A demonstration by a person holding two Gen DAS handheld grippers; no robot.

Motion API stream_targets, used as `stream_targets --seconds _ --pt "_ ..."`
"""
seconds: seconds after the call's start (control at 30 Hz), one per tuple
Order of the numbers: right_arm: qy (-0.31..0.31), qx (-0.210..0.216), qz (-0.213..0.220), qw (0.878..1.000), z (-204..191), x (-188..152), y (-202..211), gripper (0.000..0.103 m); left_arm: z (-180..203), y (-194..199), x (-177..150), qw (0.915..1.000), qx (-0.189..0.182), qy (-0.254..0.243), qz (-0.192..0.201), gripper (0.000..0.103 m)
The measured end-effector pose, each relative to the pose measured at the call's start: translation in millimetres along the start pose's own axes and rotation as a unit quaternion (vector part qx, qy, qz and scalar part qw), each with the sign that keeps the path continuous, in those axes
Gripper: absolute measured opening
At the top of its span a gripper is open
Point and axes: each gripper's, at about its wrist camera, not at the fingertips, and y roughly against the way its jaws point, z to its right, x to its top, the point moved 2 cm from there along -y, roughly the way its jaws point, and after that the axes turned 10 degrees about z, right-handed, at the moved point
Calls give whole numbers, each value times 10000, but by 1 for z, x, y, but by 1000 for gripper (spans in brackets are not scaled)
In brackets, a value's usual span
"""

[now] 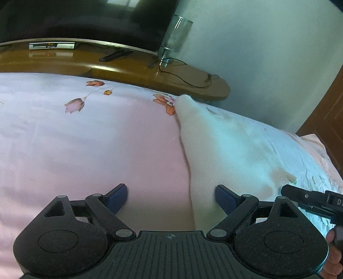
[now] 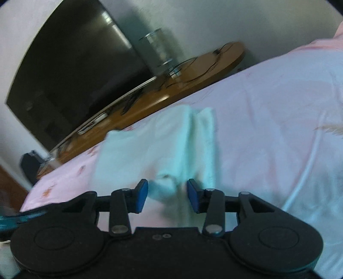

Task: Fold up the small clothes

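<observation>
Underneath, pink floral bedsheet (image 1: 85,150) beside wooden TV bench (image 1: 133,64); both grippers (image 1: 170,198) (image 2: 167,196) agape, empty, over white garment (image 1: 225,146).

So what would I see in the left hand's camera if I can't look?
The left gripper hangs open over a pink flowered bedsheet, by the edge of a white garment. Behind the bed, a wooden shelf holds a dark TV.

pale pink bedsheet (image 1: 75,150) with orange-red tulip prints — the little garment (image 1: 225,146) on it is plain white. grippers are black with blue pads (image 2: 142,196), tv stand (image 1: 128,70) is warm brown wood.
</observation>
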Motion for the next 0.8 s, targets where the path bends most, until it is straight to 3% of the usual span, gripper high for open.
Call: stream_targets --seconds 0.1,0.33,0.43,0.53,0.6,0.7,0.8 --pt "141 -3 -4 9999 -6 4 -2 41 -3 2 3 9999 14 80 71 89" --pt "-961 409 -79 9945 23 13 -30 42 -7 -22 15 9993 365 -25 3 89" --pt "-278 87 14 9996 6 14 -25 20 -2 -24 17 9990 416 -151 9 89" --pt "392 43 389 9985 -17 17 -5 19 4 -21 19 9991 358 -227 96 89" --pt "406 43 541 9977 -17 19 8 19 7 -24 19 9993 291 -231 53 89" --pt "101 -296 100 9995 9 13 -7 19 13 -28 18 9989 338 -315 -11 89" --pt "-389 -101 30 9992 27 14 -13 19 14 -27 19 9986 347 -389 -40 89"
